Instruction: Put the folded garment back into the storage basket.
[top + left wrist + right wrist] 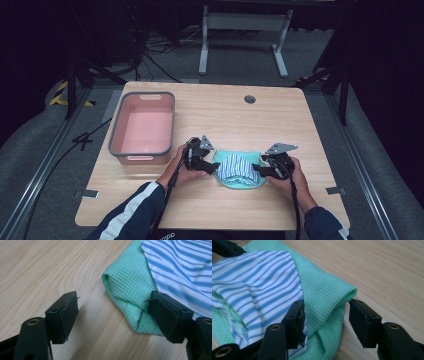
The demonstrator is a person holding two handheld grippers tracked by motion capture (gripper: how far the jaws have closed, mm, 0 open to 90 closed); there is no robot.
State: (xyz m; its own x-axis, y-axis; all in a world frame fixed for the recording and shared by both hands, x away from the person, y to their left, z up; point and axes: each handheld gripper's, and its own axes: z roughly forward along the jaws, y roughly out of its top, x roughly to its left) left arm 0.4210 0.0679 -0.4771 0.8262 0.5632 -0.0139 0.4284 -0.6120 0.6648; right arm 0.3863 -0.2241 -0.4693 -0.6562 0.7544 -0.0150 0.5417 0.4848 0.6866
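Now | wooden table (215,112), dark room | left gripper (112,315) fingers wide | right gripper (325,322) fingers wide

Overhead table (210,107); gripper cameras perhaps cloth-close (130,287).

A laboratory or recording studio. A light wooden table (300,120) with a cable grommet hole (249,99) stands on grey carpet (40,145) between floor rails (37,170). Black curtains (385,45) close off the far and side walls. Loose cables (150,47) lie on the floor at far left, beside hazard-striped tape (60,92) and a grey metal stand (245,35).
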